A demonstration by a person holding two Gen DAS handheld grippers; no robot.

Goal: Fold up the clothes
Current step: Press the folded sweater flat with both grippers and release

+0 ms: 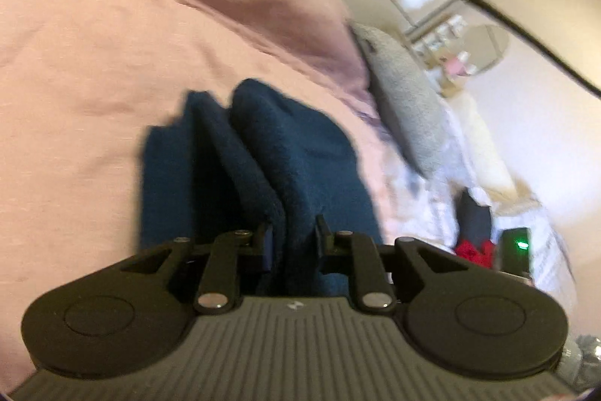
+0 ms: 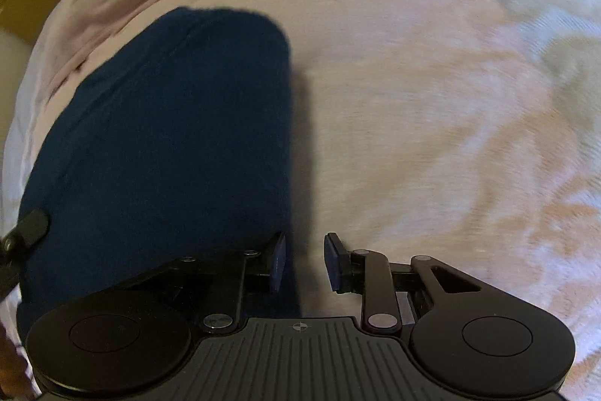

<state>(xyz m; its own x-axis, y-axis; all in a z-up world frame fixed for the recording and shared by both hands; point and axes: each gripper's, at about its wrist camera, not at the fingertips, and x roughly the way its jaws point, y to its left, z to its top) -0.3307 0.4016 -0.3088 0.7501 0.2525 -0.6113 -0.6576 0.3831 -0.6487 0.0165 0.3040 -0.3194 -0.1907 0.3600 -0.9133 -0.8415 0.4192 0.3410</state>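
Note:
A dark blue fleece garment [image 1: 300,145] lies bunched in folds on a pink bedsheet [image 1: 75,62]. My left gripper [image 1: 295,239] is shut on one raised fold of it, and the cloth fills the narrow gap between the pads. In the right wrist view the same garment [image 2: 169,138] spreads flat to the left. My right gripper [image 2: 305,262] hovers at its right edge with the jaws a little apart. That edge runs just inside the left fingertip [image 2: 277,262], and bare sheet [image 2: 413,100] shows through the rest of the gap. Neither pad presses on the cloth.
A grey pillow [image 1: 405,100] leans at the bed's far side. Beyond it are white bedding, a red item [image 1: 475,250] and a dark device with a green light [image 1: 520,245]. A black part [image 2: 26,232] pokes in at the garment's left edge.

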